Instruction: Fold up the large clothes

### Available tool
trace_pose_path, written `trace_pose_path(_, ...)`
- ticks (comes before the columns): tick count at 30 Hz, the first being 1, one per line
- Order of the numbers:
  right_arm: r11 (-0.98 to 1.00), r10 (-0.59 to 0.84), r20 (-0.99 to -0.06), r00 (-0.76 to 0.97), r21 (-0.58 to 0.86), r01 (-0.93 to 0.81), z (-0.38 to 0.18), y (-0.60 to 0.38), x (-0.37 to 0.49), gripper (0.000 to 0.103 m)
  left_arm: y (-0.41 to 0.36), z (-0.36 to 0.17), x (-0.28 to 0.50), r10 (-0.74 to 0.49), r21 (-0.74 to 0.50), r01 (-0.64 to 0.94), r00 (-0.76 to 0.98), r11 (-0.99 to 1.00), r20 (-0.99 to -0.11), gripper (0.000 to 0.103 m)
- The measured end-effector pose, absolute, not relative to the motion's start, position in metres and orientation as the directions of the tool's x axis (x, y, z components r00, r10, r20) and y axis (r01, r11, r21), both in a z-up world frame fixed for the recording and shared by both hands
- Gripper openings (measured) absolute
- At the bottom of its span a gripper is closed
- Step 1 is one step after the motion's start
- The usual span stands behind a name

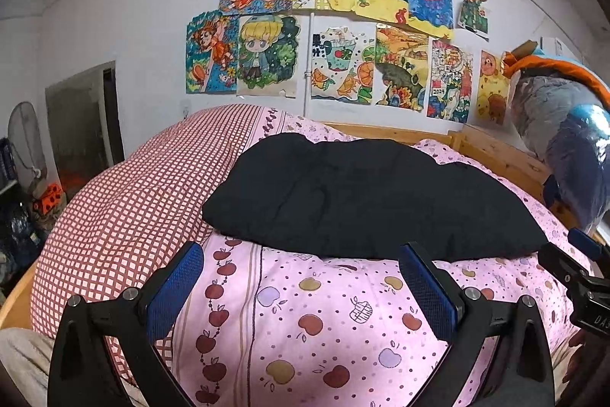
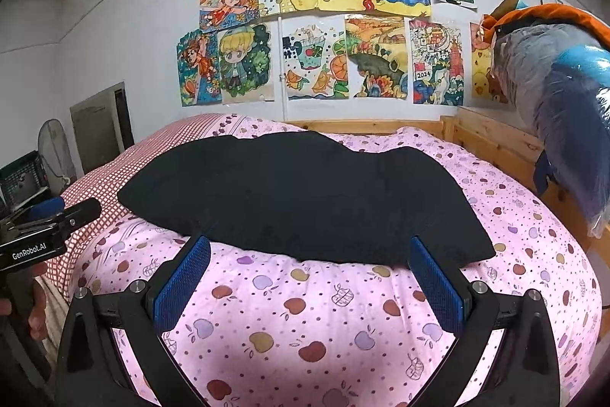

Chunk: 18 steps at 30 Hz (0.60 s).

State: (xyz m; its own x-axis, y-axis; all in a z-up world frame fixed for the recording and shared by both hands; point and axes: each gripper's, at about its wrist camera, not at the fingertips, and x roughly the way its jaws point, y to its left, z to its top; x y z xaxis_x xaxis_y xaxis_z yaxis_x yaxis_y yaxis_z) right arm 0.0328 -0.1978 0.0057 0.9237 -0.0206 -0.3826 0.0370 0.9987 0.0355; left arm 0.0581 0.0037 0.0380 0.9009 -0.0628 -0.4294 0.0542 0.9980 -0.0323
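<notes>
Black cloth, the garment (image 1: 362,197) (image 2: 305,197), lies bunched and wide across the middle of the bed, on a pink quilt (image 1: 324,323) (image 2: 324,323) printed with apples. Beside it on the left, a red-and-white checked cover (image 1: 126,216) (image 2: 114,170) runs to the far end, and the garment's left edge overlaps it. Left tongs (image 1: 301,288) hover just near of the garment's near edge, blue pads wide apart, gripping nothing. Right tongs (image 2: 310,279) hang likewise, apart and empty, close to the same near edge without touching it. Each tool shows at the side of the other's view. Children's drawings (image 1: 343,37) (image 2: 331,25) cover the far wall above a wooden bed frame (image 1: 507,159) (image 2: 492,136). At far right, plastic-wrapped bedding (image 1: 564,140) (image 2: 560,94) is piled on the frame.
</notes>
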Motion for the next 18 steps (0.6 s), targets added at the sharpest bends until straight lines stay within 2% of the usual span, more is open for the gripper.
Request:
trace_pose_path(8,0.996,-0.053,-0.358,0.932,0.045,0.074,0.001,-0.2,0.025,0.101,0.002,0.031,0.053,-0.092,-0.047,0.08,0.901,0.996,-0.425,0.103)
trace_pose_path(18,0.995,-0.04,-0.394,0.918,0.066,0.071,-0.012,-0.205,0.023,0.101,0.005,0.027,0.051,-0.11,-0.077,0.085,0.897,0.993,-0.428,0.103)
